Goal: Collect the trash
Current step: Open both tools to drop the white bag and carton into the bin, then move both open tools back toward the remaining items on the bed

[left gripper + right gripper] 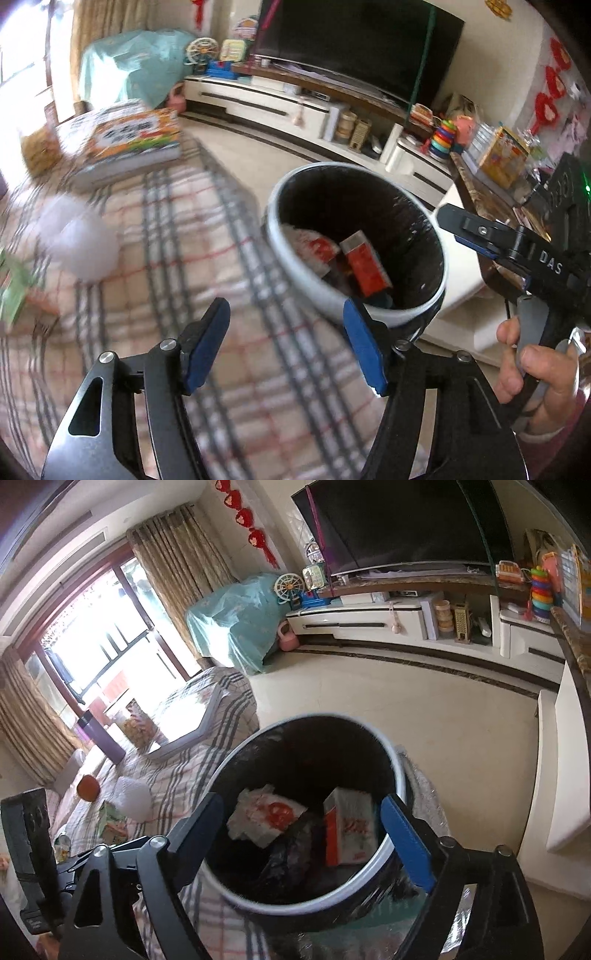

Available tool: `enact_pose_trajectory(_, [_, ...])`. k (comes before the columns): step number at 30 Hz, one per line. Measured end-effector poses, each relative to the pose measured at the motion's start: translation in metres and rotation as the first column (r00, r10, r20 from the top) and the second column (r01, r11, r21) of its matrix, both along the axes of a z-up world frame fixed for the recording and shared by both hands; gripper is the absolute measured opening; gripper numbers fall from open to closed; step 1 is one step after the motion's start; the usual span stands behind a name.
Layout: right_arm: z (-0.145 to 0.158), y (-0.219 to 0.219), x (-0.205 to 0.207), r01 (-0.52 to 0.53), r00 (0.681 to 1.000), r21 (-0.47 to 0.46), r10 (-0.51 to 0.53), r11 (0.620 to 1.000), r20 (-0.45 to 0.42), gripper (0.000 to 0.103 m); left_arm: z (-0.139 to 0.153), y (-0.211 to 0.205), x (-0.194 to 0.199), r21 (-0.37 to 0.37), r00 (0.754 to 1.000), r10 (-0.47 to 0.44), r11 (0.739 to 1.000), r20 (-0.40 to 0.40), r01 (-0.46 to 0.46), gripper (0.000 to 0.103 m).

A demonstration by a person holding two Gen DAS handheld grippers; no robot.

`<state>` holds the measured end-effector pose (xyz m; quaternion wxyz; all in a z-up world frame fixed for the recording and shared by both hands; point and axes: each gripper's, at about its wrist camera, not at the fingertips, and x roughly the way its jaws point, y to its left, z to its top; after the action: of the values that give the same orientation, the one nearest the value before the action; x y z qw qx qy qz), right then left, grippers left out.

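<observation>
A white-rimmed trash bin (424,310) with a black liner stands beside the checked table; it also shows in the right wrist view (397,760). Inside lie a red and white box (365,267) (351,827) and a crumpled white wrapper with red print (314,247) (264,818). My left gripper (288,347) is open and empty over the table edge, just left of the bin. My right gripper (306,834) is open and empty directly above the bin mouth; it also shows in the left wrist view (443,212). A crumpled white tissue (79,240) (135,799) lies on the checked cloth (221,369).
A stack of books (129,144) lies at the far end of the table. A green packet (13,295) (112,821) and an orange (88,788) lie near the tissue. A TV cabinet (369,624) runs along the far wall, with tiled floor (443,716) between.
</observation>
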<state>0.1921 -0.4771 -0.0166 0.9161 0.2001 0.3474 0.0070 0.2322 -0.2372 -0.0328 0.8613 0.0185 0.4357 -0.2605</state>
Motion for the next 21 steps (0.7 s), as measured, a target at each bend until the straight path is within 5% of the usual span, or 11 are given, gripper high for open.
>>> enact_pose_trajectory(9, [-0.015,0.049,-0.022,-0.075,0.997,0.026,0.075,0.997,-0.020,0.089,-0.018,0.079,-0.027,-0.032,0.987,0.153,0.988,-0.041,-0.154,0.066])
enact_pose_trajectory(21, [-0.016,0.135,-0.038,-0.233,0.972,-0.087,0.234,0.969,0.000,0.089,-0.033,0.170,-0.050,-0.028,0.942,0.332,0.942,-0.043,-0.334,0.068])
